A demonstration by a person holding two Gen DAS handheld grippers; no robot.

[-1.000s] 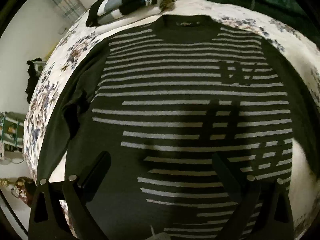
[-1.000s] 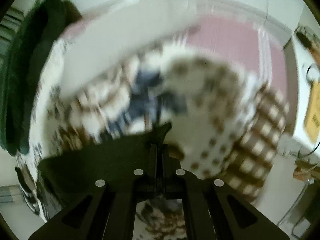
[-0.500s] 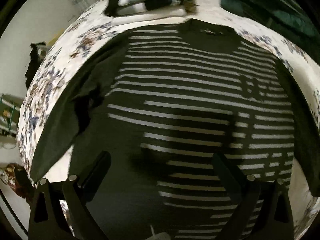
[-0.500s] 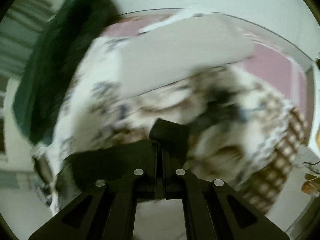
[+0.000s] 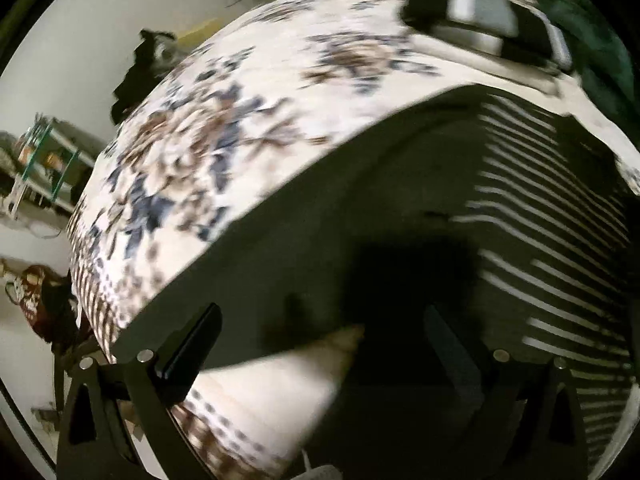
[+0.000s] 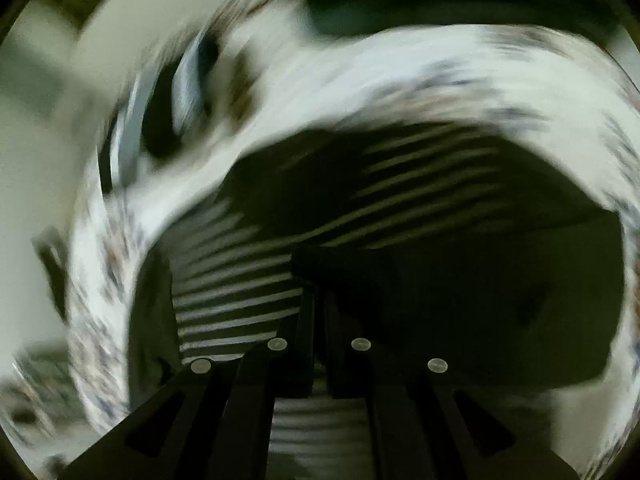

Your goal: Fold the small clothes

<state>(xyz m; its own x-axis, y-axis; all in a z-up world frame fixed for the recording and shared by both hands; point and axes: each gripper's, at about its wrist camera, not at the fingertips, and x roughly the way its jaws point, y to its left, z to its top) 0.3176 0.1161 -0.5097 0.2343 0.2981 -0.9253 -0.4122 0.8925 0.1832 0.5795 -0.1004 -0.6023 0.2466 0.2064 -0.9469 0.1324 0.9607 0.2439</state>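
Floral bedspread (image 5: pixel 224 152) covers the bed, shelving (image 5: pixel 44 160) off at far left by the wall. Left gripper (image 5: pixel 320 332) fingers spread wide, empty, over the plain dark sleeve side of the striped sweater (image 5: pixel 552 216) lying flat on the bed. Folded striped garment (image 5: pixel 480 28) sits beyond it. Right gripper (image 6: pixel 318 300) fingers closed together, dark cloth at their tips; too blurred to confirm a grip.

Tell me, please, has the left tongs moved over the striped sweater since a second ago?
Yes. The left tongs has slid from over the striped sweater's chest to its plain dark sleeve edge, toward the floral bedspread.
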